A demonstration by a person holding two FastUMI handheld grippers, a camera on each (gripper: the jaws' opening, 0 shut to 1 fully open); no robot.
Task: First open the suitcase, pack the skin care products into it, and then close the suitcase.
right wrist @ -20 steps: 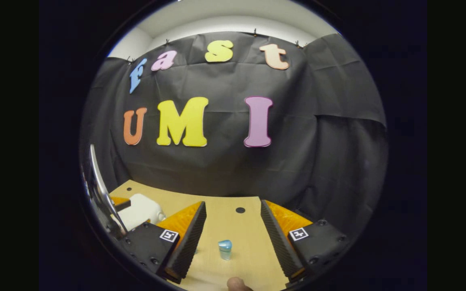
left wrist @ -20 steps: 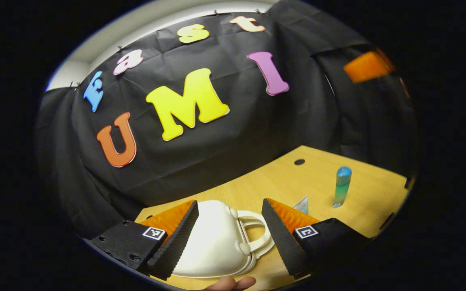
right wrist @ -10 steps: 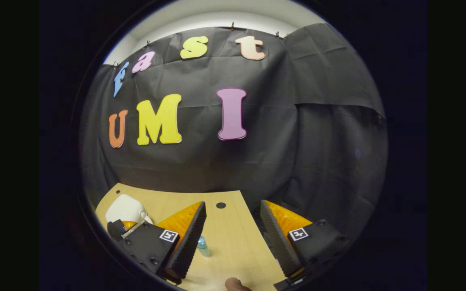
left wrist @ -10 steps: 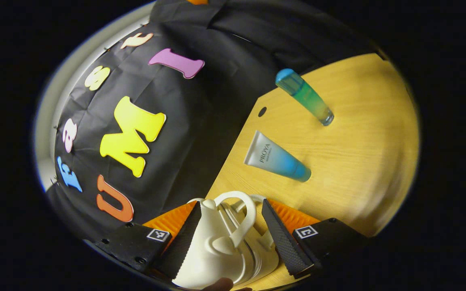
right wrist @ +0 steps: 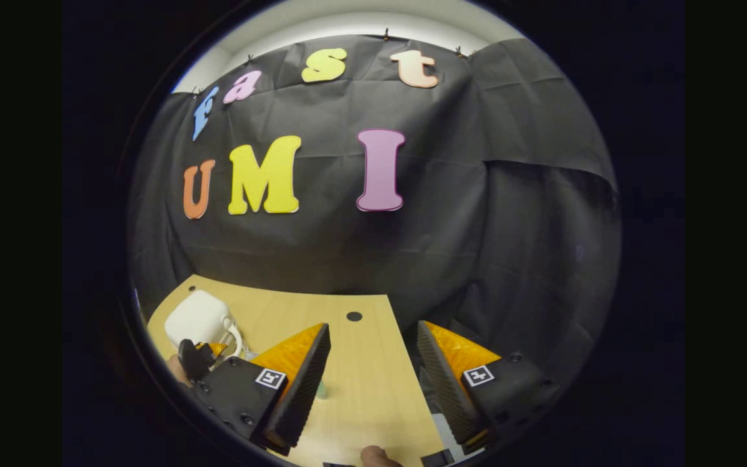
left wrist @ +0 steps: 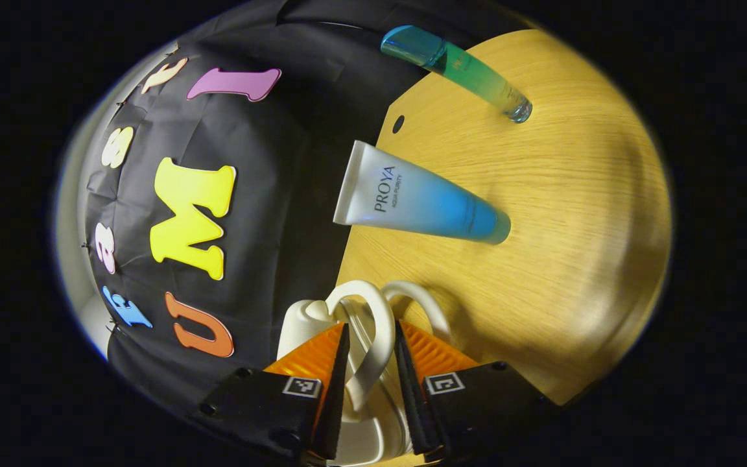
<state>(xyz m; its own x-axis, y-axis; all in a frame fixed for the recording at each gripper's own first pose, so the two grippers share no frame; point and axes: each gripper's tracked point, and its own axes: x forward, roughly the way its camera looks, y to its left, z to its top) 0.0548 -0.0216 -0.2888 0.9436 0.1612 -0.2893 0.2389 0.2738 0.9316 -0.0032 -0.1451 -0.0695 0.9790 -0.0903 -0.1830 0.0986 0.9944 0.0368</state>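
Left gripper (left wrist: pixel 371 363): jaws pinching one looped handle (left wrist: pixel 373 337) of the small cream plastic suitcase (left wrist: pixel 302 321).
Right gripper (right wrist: pixel 373 376): jaws spread, hovering over the light wooden desk (right wrist: pixel 367 383).
Suitcase: sitting closed near the desk's back edge.
Products: white-to-blue squeeze tube (left wrist: pixel 419 201) and slim green-blue bottle (left wrist: pixel 458 65) standing apart on the desk.

Dim booth, warm overhead glare on the table (left wrist: pixel 581 194), soft shadows, heavy fisheye bending, slight edge blur.

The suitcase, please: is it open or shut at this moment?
Shut: the white suitcase shows its two handle loops together, one between the left tongs.
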